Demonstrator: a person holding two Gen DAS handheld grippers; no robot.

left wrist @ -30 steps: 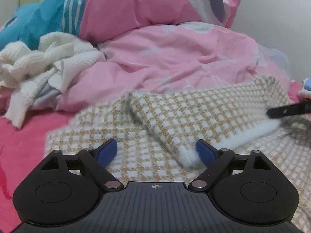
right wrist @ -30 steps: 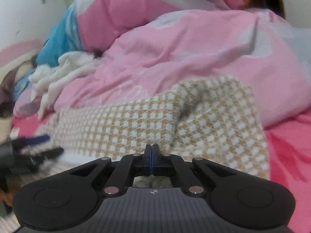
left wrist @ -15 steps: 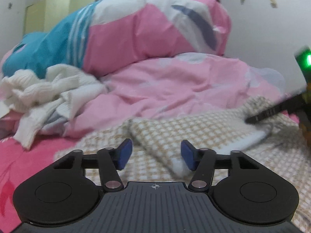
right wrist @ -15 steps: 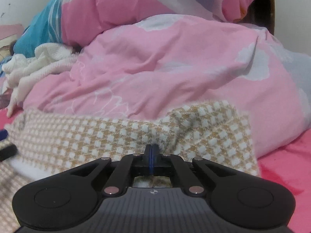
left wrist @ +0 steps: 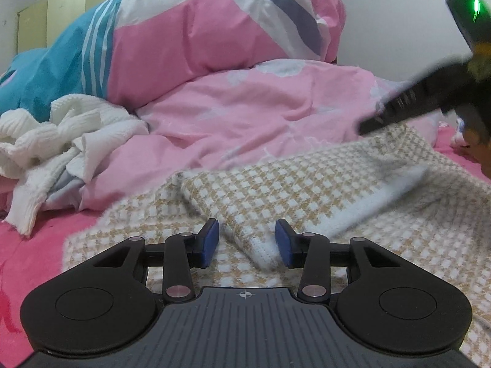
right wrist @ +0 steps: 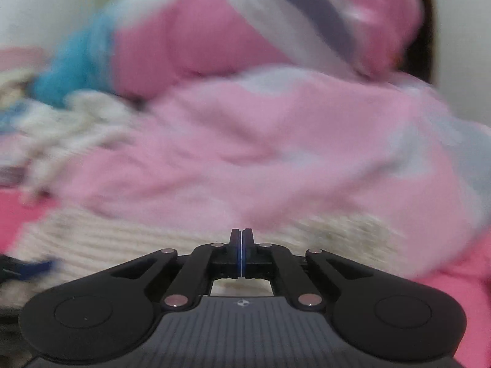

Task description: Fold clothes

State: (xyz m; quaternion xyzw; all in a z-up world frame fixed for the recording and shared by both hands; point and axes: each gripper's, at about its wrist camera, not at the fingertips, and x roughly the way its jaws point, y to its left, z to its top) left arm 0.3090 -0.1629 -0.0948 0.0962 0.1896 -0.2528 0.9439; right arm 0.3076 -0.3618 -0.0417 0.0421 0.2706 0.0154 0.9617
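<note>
Far left in the left wrist view: a white knit lies crumpled in a heap on the bed, against the pink duvet; not folded. A blue-and-pink pillow is stacked behind it. Centre: the checked garment, tan and white, is spread on the bed with one flap turned over onto itself, white hem showing along the flap's near edge. The left gripper hangs low over it, blue pads parted a moderate gap, nothing between them but air; the corner of the folded flap lies just ahead, between the pads' line of reach yet not clamped. Right: the right gripper shows as a dark blurred bar at the far upper corner of the flap, touching or just over the cloth. In its own view the right gripper has its pads pressed fully together with only a thin pale line between them; checked cloth sits right below and behind the tips, but the frame is badly smeared, so whether a fold of cloth is pinched cannot be told. Progress, as a judgement: one fold is laid in the checked garment, loosely, edges not squared; more folds look needed to bring it to a compact bundle. The white knit is still to be dealt with if it counts as part of the job.
</note>
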